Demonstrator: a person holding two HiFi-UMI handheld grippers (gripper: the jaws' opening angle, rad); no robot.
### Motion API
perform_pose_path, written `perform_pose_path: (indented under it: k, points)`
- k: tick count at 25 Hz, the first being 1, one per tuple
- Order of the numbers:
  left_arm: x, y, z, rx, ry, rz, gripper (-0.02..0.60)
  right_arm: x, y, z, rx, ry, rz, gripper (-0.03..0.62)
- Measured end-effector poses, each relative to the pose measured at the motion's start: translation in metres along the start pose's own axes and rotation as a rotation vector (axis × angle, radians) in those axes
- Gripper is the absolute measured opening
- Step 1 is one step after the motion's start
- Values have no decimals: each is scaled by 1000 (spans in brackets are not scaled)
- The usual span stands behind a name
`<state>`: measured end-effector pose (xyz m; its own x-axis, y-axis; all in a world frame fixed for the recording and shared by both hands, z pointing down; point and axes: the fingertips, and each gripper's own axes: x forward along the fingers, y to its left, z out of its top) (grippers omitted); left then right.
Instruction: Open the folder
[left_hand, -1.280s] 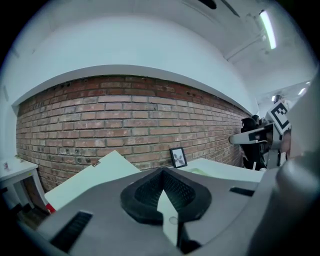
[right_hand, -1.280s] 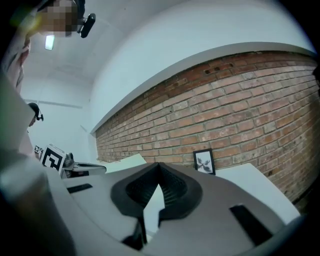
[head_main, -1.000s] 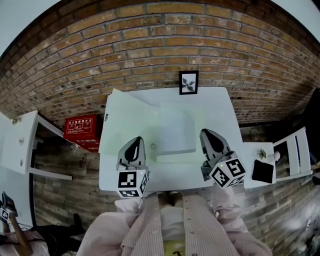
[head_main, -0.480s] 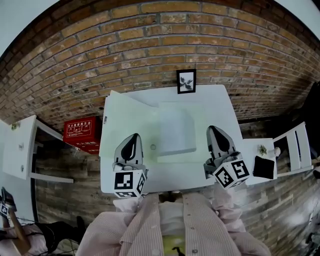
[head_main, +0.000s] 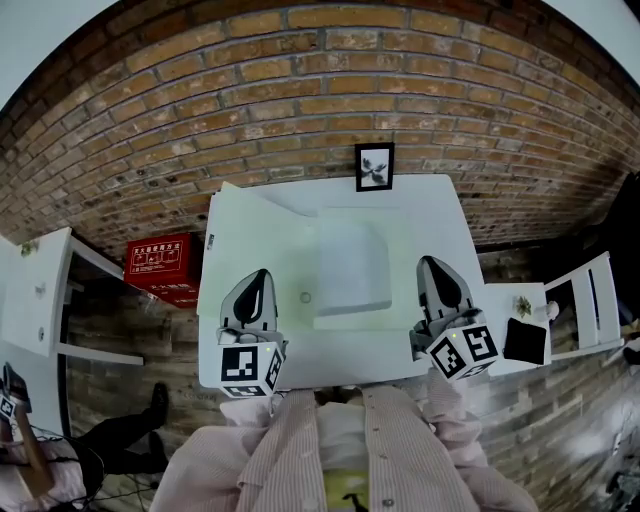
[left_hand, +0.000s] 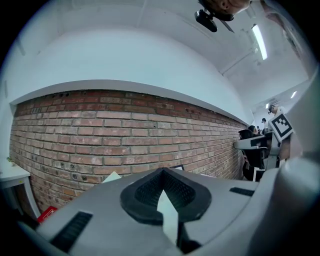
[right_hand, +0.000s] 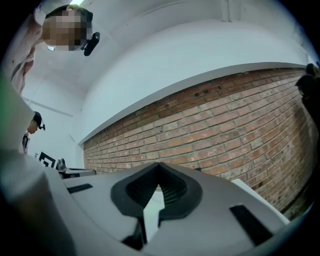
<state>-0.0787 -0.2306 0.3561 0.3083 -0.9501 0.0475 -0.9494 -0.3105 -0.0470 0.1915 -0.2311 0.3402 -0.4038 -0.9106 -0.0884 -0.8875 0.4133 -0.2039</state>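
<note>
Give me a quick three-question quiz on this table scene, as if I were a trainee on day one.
1. Pick one: what stands at the far edge of the table, by the brick wall?
A. a lamp
B. a small framed picture
C. a mug
2. True or false: the left gripper and the right gripper are both shut, with nothing between their jaws.
3. Fill in: the folder lies flat on the table, and ____ gripper touches it.

Key: 1 B. 2 True. 3 Neither; both are near the table's front edge, apart from the folder.
</note>
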Motion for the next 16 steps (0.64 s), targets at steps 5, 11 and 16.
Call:
perform_pose_path:
  k: [5,11,16]
  points:
    - [1,-1,-1,20,10,4,-8,0,-2,-3,-7,10,5,5]
    - [3,-2,-3,23,13,-2,-8,-4,-6,-4,-17,17,-5,5]
    - [3,-2,-3,18,14,-2,-8,-7,-9,-3,-24,24,-16,5]
